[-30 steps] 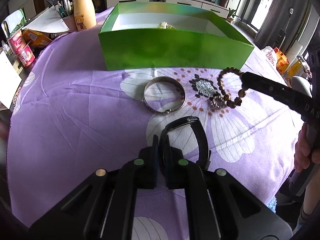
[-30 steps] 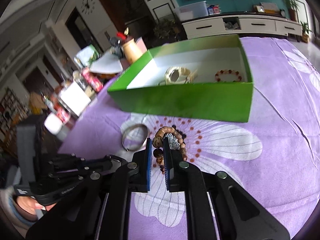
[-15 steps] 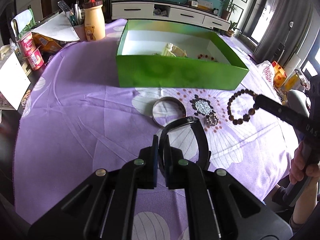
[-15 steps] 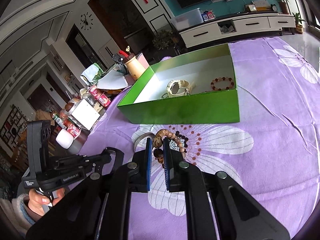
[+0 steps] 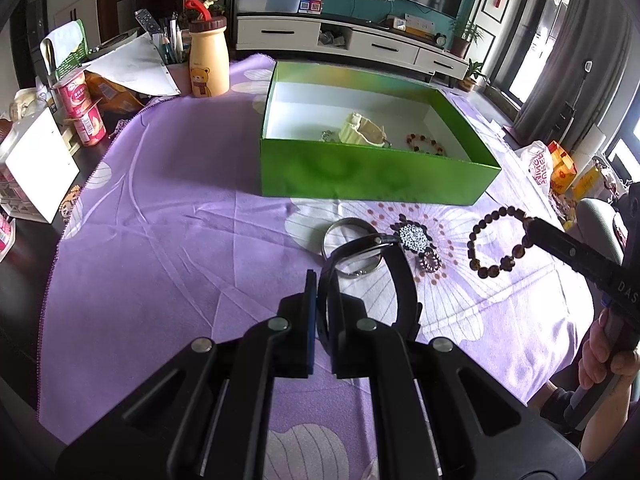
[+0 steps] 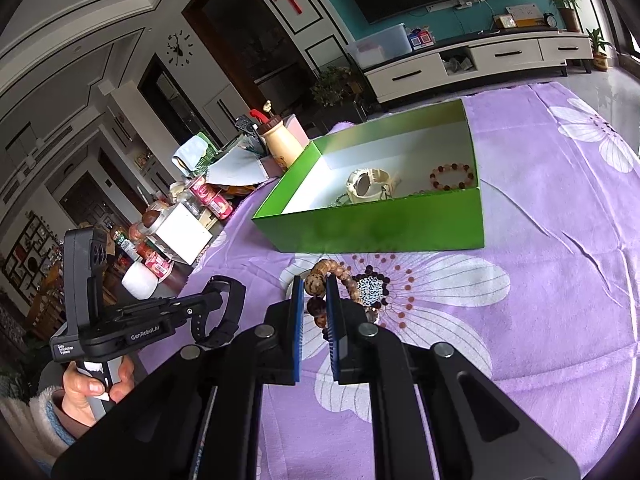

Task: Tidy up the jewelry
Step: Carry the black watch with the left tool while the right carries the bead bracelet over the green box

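Jewelry held above purple cloth [image 5: 168, 240]: brown bead bracelet [image 5: 498, 240] pinched in right gripper [image 6: 314, 308], black watch [image 5: 368, 276] clamped in left gripper [image 5: 324, 312]; only right view shows cream watch face [image 6: 362, 184] inside green box [image 6: 380, 232].

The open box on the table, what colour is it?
The box is bright green outside with a white lining inside; the right wrist view shows it best.

Left gripper [image 5: 324, 300] fingers cover part of the black watch band [image 5: 400, 280]; the band covers part of the silver bangle [image 5: 352, 232].
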The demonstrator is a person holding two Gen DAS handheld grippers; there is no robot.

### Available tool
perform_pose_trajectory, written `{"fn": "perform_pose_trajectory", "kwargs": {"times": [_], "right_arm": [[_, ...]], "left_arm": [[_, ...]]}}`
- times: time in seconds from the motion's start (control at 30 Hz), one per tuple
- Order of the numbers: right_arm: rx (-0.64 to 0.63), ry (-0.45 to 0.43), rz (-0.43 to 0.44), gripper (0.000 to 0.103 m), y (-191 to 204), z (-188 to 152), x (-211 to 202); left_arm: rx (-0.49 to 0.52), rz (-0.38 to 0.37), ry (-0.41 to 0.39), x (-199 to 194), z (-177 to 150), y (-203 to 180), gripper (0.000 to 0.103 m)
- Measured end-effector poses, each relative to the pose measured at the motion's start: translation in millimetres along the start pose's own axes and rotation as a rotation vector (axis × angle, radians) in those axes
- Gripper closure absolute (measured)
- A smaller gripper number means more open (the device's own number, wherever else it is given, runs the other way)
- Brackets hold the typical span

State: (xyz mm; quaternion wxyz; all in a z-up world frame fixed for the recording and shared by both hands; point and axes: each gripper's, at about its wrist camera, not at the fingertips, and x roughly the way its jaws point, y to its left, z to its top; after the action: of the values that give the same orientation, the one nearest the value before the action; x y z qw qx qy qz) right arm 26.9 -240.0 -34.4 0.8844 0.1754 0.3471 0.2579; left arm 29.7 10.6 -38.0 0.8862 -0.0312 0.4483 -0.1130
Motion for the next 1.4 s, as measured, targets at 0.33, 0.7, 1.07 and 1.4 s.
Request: {"fn": "perform_pose_trajectory", "kwargs": {"times": [0.33,0.7,1.07,1.4], "right_arm": [[-0.015,-0.020,-0.003,0.093,6.1,5.2,-6.4],[-0.021,-0.021,-0.011,0.093,7.5,7.9,-4.8],[-0.014,-0.030,-0.019,0.093,3.9,12.1,-4.3],[-0.016,-0.046,-0.020,0.093,0.1,20.5,-5.4]], "left_arm": [[0.006,-0.005,-0.030,-5.8,8.2,-1.4,0.099],[0.011,-0.012,-0.043,-4.2,13.3,-0.8,0.098],[0.019,-0.012,-0.050,-1.3,19.3,-4.3,0.099],[0.044,-0.013,-0.068,0.2,38.3,-12.0,0.098]]}}
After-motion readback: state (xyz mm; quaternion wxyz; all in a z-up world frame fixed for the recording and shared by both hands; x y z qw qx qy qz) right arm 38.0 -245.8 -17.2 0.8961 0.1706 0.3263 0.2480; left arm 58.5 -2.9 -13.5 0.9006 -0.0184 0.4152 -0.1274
